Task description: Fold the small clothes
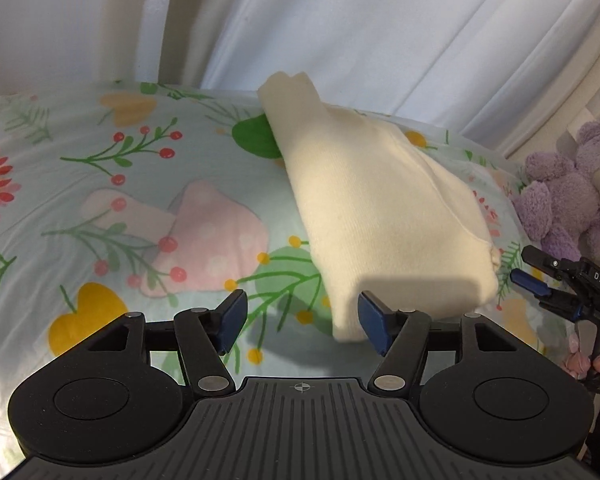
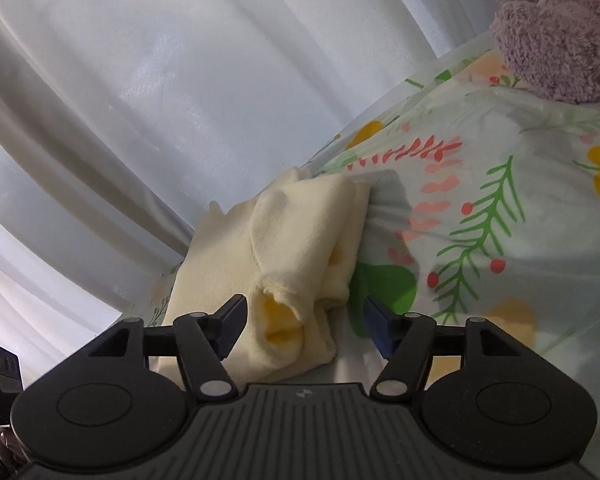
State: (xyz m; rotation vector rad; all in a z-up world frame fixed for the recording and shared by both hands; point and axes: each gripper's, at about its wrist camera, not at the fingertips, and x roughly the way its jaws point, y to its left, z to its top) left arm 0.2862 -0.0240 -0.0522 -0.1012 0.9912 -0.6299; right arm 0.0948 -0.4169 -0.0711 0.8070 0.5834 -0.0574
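A small cream knit garment (image 1: 376, 204) lies folded into a long narrow bundle on the floral bedsheet (image 1: 100, 200). My left gripper (image 1: 300, 322) is open, its jaws wide apart, just in front of the bundle's near end; its right finger is close to the cloth. In the right wrist view the garment (image 2: 284, 248) shows its folded layers and an open cuff. My right gripper (image 2: 304, 330) is open around that near end, not closed on it. The right gripper also shows at the right edge of the left wrist view (image 1: 540, 280).
A purple teddy bear (image 1: 572, 188) sits at the right of the bed, also at the top right of the right wrist view (image 2: 556, 28). White curtains (image 1: 340, 20) hang behind the bed. Pink flowers (image 1: 580, 360) lie at the bed's right edge.
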